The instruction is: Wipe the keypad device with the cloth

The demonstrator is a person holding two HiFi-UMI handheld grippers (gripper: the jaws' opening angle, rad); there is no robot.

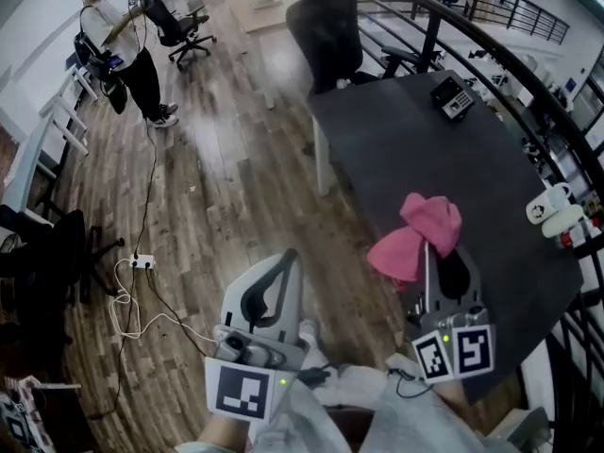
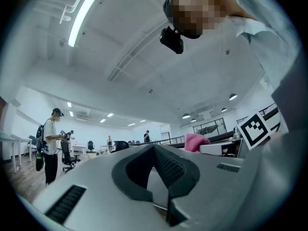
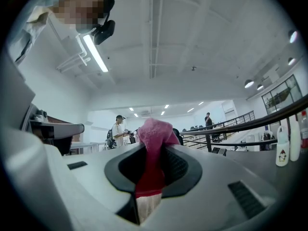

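Observation:
The keypad device (image 1: 452, 95) is a small dark unit with a pale key panel, lying at the far end of the dark table (image 1: 406, 149). It shows small and distant in the right gripper view (image 3: 219, 151). My right gripper (image 1: 436, 253) hovers over the table's near part, shut on the pink cloth (image 1: 420, 232), which bunches above the jaws (image 3: 154, 134). My left gripper (image 1: 286, 262) is held over the wooden floor left of the table. Its jaws are shut and hold nothing (image 2: 155, 149). The pink cloth (image 2: 195, 141) also shows off to its right.
White bottles (image 1: 555, 211) stand at the table's right edge, beside a curved black railing (image 1: 528, 83). A black office chair (image 1: 326, 26) stands at the table's far left corner. A power strip with cables (image 1: 142, 262) lies on the floor. A person (image 1: 123, 55) stands far left.

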